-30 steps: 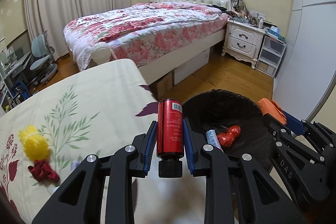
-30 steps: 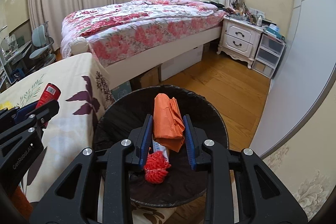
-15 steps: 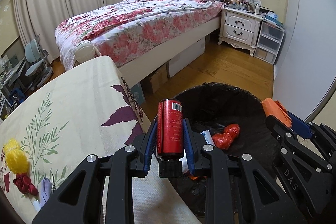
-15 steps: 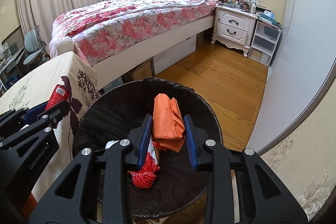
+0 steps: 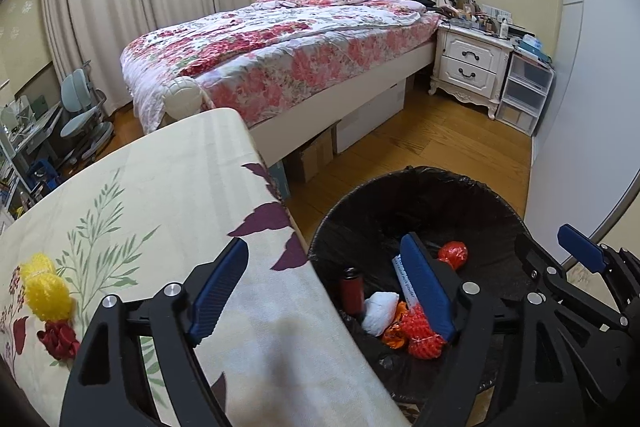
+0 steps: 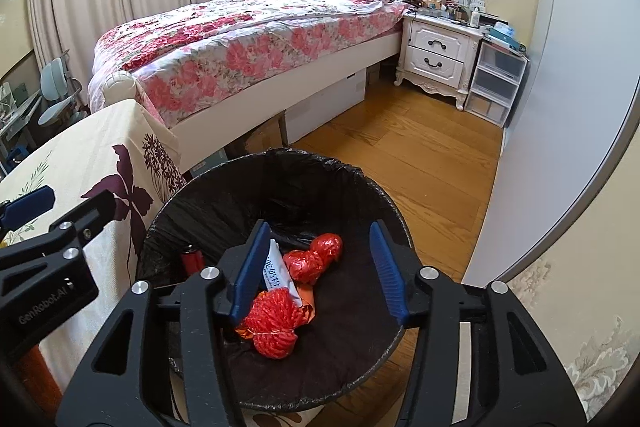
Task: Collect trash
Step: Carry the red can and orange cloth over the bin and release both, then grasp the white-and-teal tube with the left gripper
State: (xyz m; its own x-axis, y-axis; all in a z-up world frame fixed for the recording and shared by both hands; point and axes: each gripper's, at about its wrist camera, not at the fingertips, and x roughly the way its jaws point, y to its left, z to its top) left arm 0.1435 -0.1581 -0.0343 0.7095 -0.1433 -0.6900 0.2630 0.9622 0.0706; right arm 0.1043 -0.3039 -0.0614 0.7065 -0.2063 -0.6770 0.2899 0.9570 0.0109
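Both tongs released, empty: left gripper (image 5: 326, 287) spread over the edge of the trash bin (image 6: 360, 183), right gripper (image 6: 318, 271) spread above it. Inside the bin: red can (image 5: 351, 289), red mesh ball (image 6: 276, 323), white packet (image 6: 276, 269), red wad (image 6: 316, 255). Beside the bin, floral-clothed table (image 5: 160, 187) bearing yellow mesh (image 5: 46, 289).

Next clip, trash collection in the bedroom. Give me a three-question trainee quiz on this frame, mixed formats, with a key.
1. True or false: the left gripper holds the red bottle.
2. Which lies on the table? A) yellow mesh ball B) white wad C) orange wrapper
3. Fill in: both grippers' jaws stand ____ by the black bin.

Key: 1 false, it stands in the bin. 2 A. 3 open; the right gripper is empty too.
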